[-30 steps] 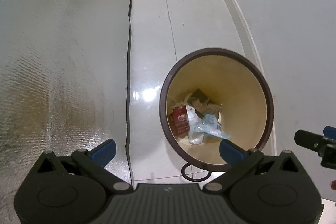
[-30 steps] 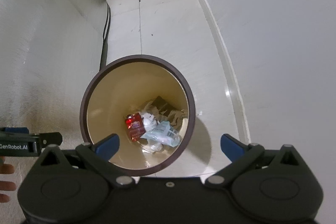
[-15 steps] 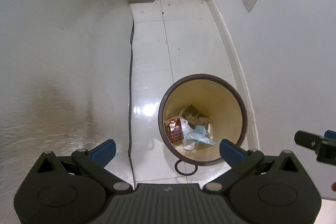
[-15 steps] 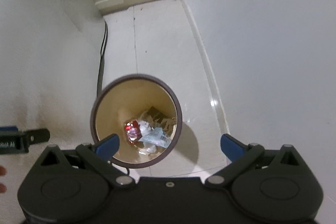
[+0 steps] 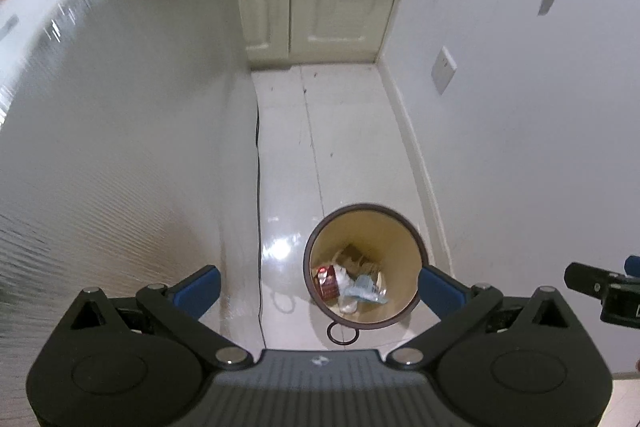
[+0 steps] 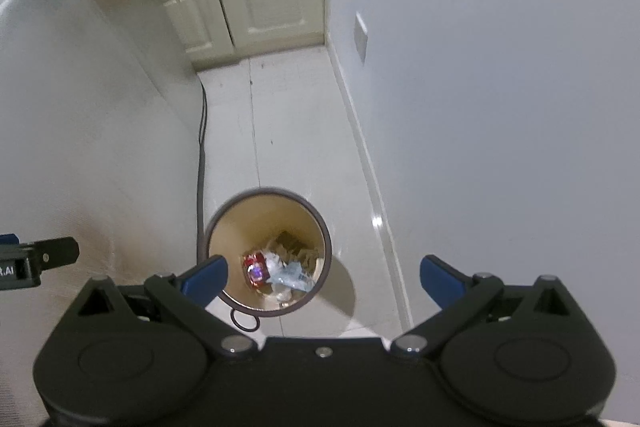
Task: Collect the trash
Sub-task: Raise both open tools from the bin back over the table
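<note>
Left claw [image 5: 318,285]: spread wide, empty, bottom of frame. Right claw [image 6: 324,277]: spread wide, empty, bottom of frame. Bin [image 5: 400,239]: round, dark rim, tan inside, on the white tiled floor [image 5: 352,131], lower centre of both views. Trash [image 5: 352,285]: red packet, clear wrapper and paper scraps at the bin's bottom. Dark ring [image 5: 342,333]: on the floor touching the bin's near edge. Cabinet [image 5: 320,11]: top centre.

We are lifting both grippers away from the trash bin [image 5: 362,227], which is shrinking in both wrist views and sliding lower in frame. More floor [image 5: 344,131] is opening up beyond it, and the cream cabinet [image 5: 316,11] at the far end of the passage is coming fully into sight.
</note>
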Motion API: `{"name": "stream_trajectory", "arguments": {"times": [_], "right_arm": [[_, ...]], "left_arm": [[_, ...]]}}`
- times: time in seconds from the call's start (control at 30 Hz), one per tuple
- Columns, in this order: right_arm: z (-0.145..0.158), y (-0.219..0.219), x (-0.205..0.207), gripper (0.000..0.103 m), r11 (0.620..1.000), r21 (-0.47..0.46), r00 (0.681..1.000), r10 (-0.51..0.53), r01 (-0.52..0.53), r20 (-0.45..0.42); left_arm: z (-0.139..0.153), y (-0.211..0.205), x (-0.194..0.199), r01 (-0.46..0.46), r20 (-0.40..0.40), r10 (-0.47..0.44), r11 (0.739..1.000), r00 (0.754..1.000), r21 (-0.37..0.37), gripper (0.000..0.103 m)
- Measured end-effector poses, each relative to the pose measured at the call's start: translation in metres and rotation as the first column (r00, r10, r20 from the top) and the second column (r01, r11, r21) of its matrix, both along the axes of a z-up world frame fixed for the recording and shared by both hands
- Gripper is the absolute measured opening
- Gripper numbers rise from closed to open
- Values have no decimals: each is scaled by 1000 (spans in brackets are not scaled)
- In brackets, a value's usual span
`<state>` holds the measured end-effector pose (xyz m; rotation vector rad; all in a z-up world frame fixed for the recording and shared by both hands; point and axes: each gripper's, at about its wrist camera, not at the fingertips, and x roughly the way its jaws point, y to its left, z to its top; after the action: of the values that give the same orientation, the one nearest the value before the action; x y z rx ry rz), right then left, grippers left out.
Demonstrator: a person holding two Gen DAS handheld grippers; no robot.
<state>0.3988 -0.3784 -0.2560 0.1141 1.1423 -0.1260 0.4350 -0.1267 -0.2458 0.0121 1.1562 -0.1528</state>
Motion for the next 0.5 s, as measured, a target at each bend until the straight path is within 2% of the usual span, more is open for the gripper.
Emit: {"name": "stream_trajectory", "arguments": {"times": [0.3, 0.5], "right_arm": [[93, 21, -14, 103, 999, -37, 995, 29, -25, 93], [146, 40, -29, 103, 999, -50, 987, 29, -22, 158]], "left_arm": [[83, 27, -22, 15, 100, -8, 998, 995, -66, 103], [142, 53, -37, 21, 199, -6, 997, 980, -74, 103]]}}
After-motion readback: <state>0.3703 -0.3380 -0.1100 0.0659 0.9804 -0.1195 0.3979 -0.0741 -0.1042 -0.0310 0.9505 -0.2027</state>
